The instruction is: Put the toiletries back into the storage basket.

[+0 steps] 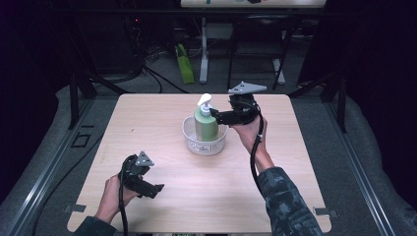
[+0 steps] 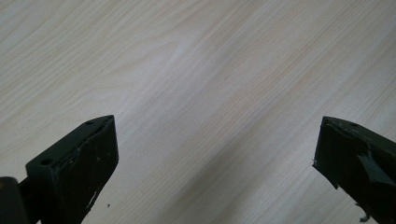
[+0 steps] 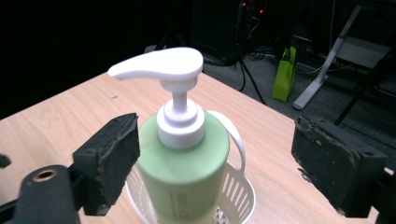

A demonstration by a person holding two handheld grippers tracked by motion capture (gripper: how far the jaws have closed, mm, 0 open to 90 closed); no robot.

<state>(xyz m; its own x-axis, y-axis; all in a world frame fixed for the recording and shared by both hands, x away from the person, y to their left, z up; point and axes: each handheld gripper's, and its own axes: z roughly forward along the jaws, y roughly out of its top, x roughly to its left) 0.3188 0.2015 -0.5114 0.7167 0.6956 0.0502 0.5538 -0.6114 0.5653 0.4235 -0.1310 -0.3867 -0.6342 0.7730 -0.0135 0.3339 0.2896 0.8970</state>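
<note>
A green pump bottle (image 1: pixel 205 123) with a white pump head (image 3: pixel 161 65) stands upright in a small white basket (image 1: pixel 203 145) near the table's middle. My right gripper (image 1: pixel 221 117) is just right of the bottle, open, its jaws on either side of the bottle's shoulder (image 3: pixel 187 158) with gaps showing. In the right gripper view the gripper (image 3: pixel 215 156) frames the bottle without pressing it. My left gripper (image 1: pixel 156 189) rests low near the table's front left, open, with bare wood between its jaws (image 2: pixel 215 163).
The light wooden table (image 1: pixel 162 118) has free room all around the basket. Behind the far edge, on the floor, stand a green bag (image 1: pixel 184 64), white desk legs (image 1: pixel 203 54) and cables. Dark curtains close both sides.
</note>
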